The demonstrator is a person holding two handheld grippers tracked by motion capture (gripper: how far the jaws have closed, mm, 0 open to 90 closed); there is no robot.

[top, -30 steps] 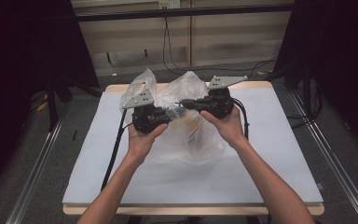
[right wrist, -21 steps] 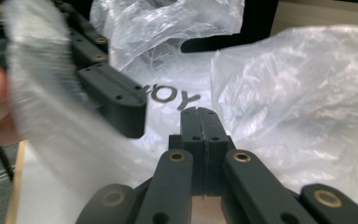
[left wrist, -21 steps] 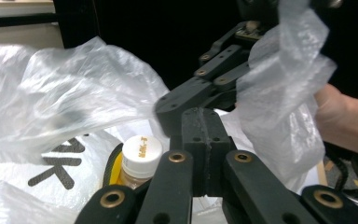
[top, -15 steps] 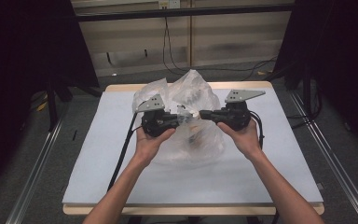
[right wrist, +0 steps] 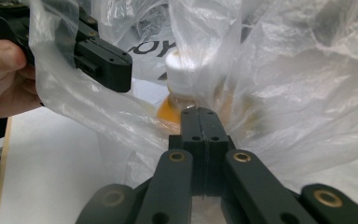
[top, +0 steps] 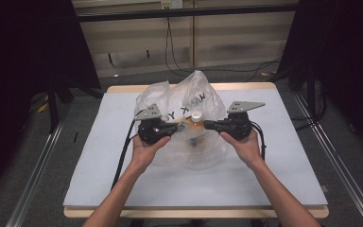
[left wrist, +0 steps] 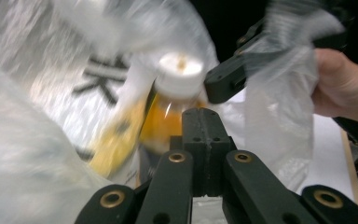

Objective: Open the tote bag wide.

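A clear plastic bag (top: 189,97) with black lettering stands in the middle of the white table (top: 288,161). Inside it stands a bottle (top: 196,121) with a white cap and orange contents. My left gripper (top: 174,127) is shut on the bag's left edge. My right gripper (top: 207,125) is shut on its right edge, and the two face each other across the bottle. In the left gripper view the shut jaws point at the bottle (left wrist: 175,93), with the right gripper (left wrist: 223,81) behind, film draped over it. In the right gripper view the bottle's cap (right wrist: 182,65) rises beyond the shut jaws.
Bare tabletop lies on all sides of the bag. Metal rails (top: 33,179) run along the floor on both sides of the table. Cables (top: 179,56) hang and trail behind the far edge. Dark curtains flank the scene.
Both grippers have moved apart and toward the person, stretching the bag's mouth wider. The bottle's white cap now shows between them.
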